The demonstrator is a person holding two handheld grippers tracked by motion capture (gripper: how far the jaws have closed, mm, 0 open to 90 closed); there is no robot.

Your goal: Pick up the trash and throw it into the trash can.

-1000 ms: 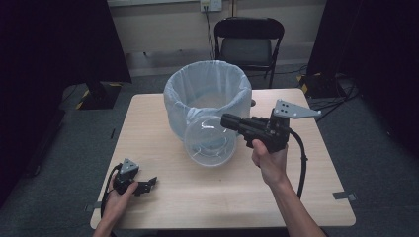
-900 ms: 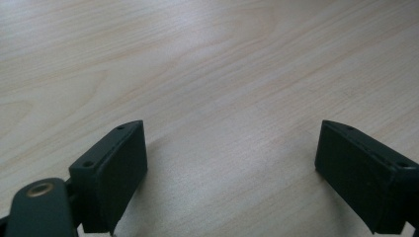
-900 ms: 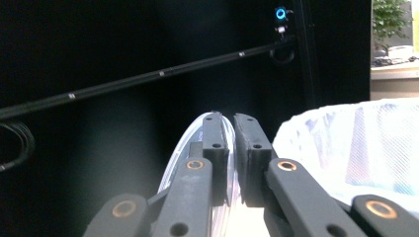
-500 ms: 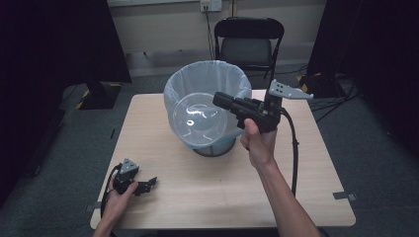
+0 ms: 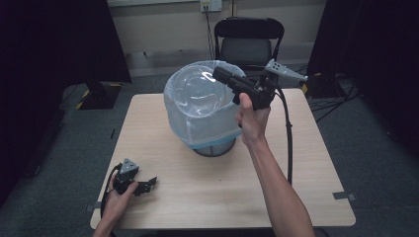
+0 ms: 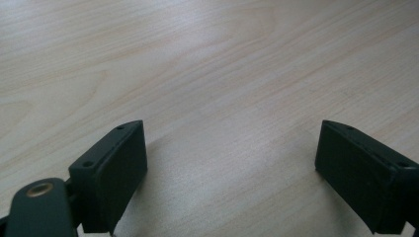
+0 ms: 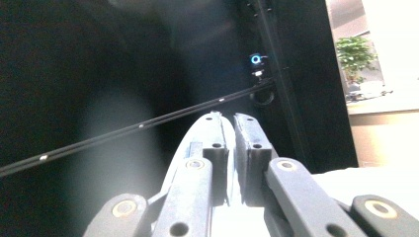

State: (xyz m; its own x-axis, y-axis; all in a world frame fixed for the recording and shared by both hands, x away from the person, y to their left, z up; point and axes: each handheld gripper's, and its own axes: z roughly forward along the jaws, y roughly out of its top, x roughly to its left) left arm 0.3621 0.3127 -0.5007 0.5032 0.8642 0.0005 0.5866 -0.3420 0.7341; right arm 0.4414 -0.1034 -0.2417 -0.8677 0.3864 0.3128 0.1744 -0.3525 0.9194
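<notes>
A waste bin (image 5: 213, 134) lined with a pale translucent bag stands in the middle of the wooden table (image 5: 207, 197). My right gripper (image 5: 220, 74) is raised over the bin's rim and points left. It is shut on the edge of a clear plastic bowl (image 5: 197, 94) that tilts across the bin's mouth. In the right gripper view its jaws (image 7: 231, 123) stand pressed together, with a hazy clear sheet (image 7: 113, 163) to their left. My left gripper (image 5: 150, 183) rests open at the table's front left corner, and only bare table top (image 6: 207, 64) lies between its pads (image 6: 116, 168).
A black folding chair (image 5: 249, 44) stands behind the table's far edge. The right gripper's cable (image 5: 288, 143) hangs down beside the forearm. Dark curtains hang on both sides of the room, and grey carpet lies around the table.
The right hand has lifted the clear bowl from in front of the bin, up and back, to over the bin's mouth. The left gripper has stayed put.
</notes>
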